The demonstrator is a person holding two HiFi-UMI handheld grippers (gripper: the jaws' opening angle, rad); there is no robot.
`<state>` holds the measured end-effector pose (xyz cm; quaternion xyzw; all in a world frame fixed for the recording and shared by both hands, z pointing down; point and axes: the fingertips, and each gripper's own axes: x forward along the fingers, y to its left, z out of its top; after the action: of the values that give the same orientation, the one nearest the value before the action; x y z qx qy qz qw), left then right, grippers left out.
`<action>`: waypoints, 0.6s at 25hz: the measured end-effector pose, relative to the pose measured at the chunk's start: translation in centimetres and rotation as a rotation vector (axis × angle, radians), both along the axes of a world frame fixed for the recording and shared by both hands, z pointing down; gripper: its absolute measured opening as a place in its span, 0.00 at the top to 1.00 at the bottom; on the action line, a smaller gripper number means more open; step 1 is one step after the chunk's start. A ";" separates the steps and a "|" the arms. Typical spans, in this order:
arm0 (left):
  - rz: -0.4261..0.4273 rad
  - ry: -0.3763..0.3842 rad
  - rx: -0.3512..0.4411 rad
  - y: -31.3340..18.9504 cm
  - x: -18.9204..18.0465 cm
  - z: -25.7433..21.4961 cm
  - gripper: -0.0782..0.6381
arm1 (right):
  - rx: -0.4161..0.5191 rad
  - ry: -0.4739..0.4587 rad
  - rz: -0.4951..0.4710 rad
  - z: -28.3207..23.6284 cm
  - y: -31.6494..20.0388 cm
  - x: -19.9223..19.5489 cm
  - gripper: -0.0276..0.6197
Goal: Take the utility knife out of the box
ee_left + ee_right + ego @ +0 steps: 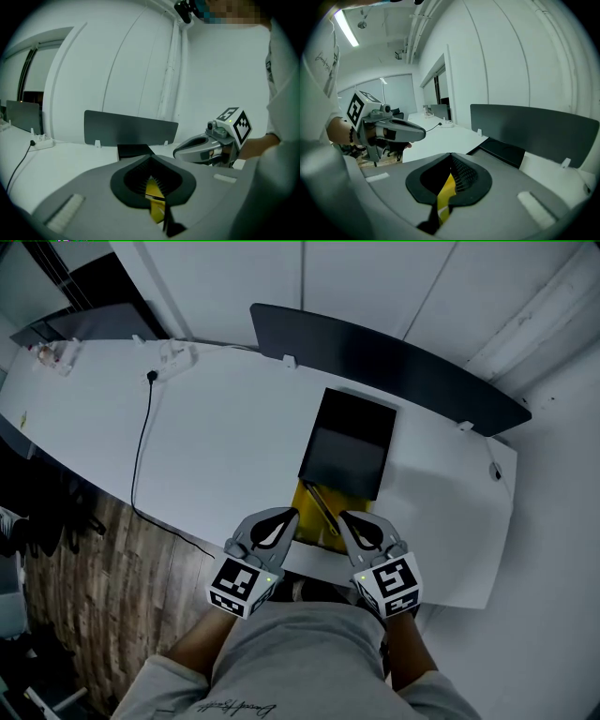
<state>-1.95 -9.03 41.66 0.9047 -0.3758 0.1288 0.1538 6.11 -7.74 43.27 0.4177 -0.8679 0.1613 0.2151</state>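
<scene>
One long white table (216,427) fills most of the head view. A dark divider panel (394,357) is fixed along its far edge, and wooden floor (103,568) is seen past its left side. Towards the near edge of the table the box (306,512) is laid. Its far part is covered by a black lid (349,442), and its yellow inside is exposed at the near end.

Both grippers are held side by side just at that yellow end, the left gripper (293,515) by its left corner and the right gripper (344,517) by its right corner. In the left gripper view the jaws are seen with their tips pressed together and nothing clamped; only yellow is glimpsed through the hollow behind the tips. In the right gripper view the jaws are likewise closed on nothing.

A slim dark thing, taken for the utility knife (324,508), is seen lying aslant in the yellow part, between the two grippers. Whether it is touched cannot be told. A thin black cable (142,446) is trailed across the left part of the table, well apart from the box.
</scene>
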 end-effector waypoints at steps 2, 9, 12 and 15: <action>0.003 0.000 -0.010 -0.3 -0.1 0.5 0.89 | -0.009 0.004 0.006 0.4 -0.3 0.1 0.94; 0.011 0.006 -0.029 -1.2 -0.3 1.9 0.89 | -0.037 0.025 0.019 2.1 -1.0 0.5 0.93; 0.014 0.003 -0.042 -1.3 -0.3 2.7 0.89 | -0.051 0.036 0.017 3.0 -1.1 0.5 0.93; 0.019 -0.010 -0.049 -1.3 -0.4 3.5 0.89 | -0.074 0.053 0.013 4.0 -1.1 0.5 0.94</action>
<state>-2.38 -10.32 45.15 0.9035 -0.3649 0.1436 0.1727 6.58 -8.82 47.25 0.4191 -0.8526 0.1837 0.2522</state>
